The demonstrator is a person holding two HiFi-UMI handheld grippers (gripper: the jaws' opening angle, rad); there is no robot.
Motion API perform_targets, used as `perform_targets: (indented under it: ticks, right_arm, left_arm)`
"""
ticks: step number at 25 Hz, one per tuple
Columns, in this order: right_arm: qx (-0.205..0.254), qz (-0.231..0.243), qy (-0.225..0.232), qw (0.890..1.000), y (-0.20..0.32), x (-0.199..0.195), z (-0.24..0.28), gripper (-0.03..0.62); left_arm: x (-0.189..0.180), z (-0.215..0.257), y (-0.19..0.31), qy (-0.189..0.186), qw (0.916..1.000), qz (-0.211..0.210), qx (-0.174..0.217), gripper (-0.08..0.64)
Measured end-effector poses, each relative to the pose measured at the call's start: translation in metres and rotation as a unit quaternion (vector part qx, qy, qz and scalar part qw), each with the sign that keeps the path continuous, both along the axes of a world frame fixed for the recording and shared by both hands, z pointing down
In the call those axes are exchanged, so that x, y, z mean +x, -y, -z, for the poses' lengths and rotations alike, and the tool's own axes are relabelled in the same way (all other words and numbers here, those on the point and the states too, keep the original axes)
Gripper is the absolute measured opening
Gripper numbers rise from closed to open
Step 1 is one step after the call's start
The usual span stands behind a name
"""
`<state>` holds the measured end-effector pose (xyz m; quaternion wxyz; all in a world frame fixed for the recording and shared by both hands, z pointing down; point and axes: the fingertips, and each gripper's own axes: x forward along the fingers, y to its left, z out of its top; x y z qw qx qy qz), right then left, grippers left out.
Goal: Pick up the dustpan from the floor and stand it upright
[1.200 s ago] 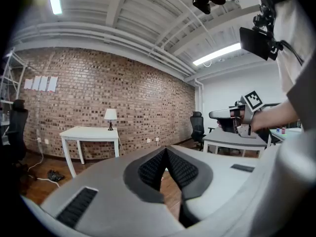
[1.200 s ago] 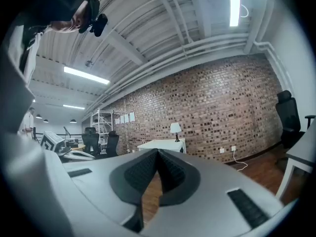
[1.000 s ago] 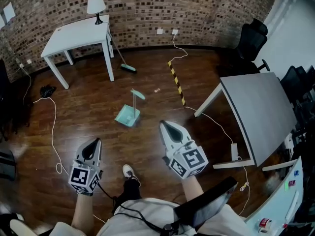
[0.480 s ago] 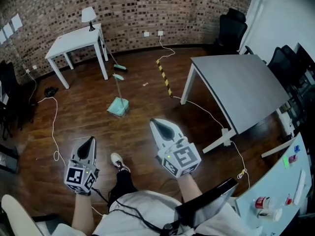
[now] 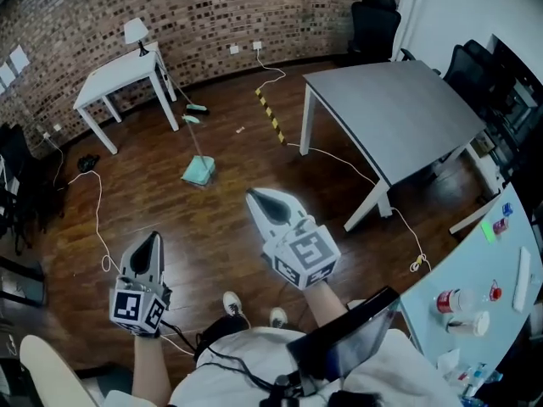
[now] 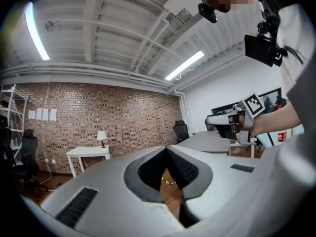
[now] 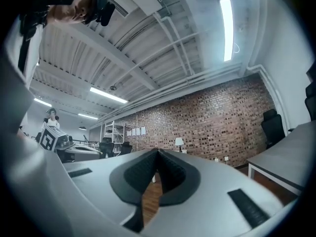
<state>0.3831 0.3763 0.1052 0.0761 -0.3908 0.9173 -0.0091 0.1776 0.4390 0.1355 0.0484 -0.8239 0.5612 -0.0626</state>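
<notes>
The teal dustpan rests on the wooden floor in the head view, well ahead of both grippers. Its long handle runs away toward the brick wall. My left gripper is low on the left, shut and empty. My right gripper is nearer the middle, also shut and empty, a good stretch of floor short of the dustpan. In the left gripper view the jaws meet with nothing between them, and the same holds in the right gripper view. Neither gripper view shows the dustpan.
A white table with a lamp stands at the brick wall, a broom beside it. A large grey table fills the right. A yellow-black strip and white cables lie on the floor. Black chairs stand behind.
The head view has pulled back: the dustpan now sits farther off and smaller, the grey table fills more of the right side. Both grippers stay shut and empty.
</notes>
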Motion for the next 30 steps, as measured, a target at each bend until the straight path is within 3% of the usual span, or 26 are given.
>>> perform_targets:
  ticks: [8, 13, 18, 30]
  right_arm:
    - [-0.024, 0.008, 0.004, 1.000, -0.026, 0.004, -0.002, -0.020]
    - [-0.035, 0.011, 0.006, 0.999, -0.016, -0.007, -0.002, -0.020]
    - [-0.023, 0.027, -0.042, 0.999, -0.002, -0.022, -0.004, -0.020]
    - [-0.011, 0.039, -0.038, 0.998, 0.020, -0.044, 0.010, -0.020]
  left_arm:
    - [-0.007, 0.013, -0.013, 0.009, 0.9999, -0.002, 0.006, 0.003]
    - [-0.017, 0.013, 0.001, -0.002, 1.0000, 0.002, 0.002, 0.003]
    - [-0.011, 0.011, 0.013, 0.009, 0.9999, -0.013, -0.001, 0.003]
    - [-0.017, 0.014, 0.035, 0.007, 0.9997, -0.022, 0.003, 0.003]
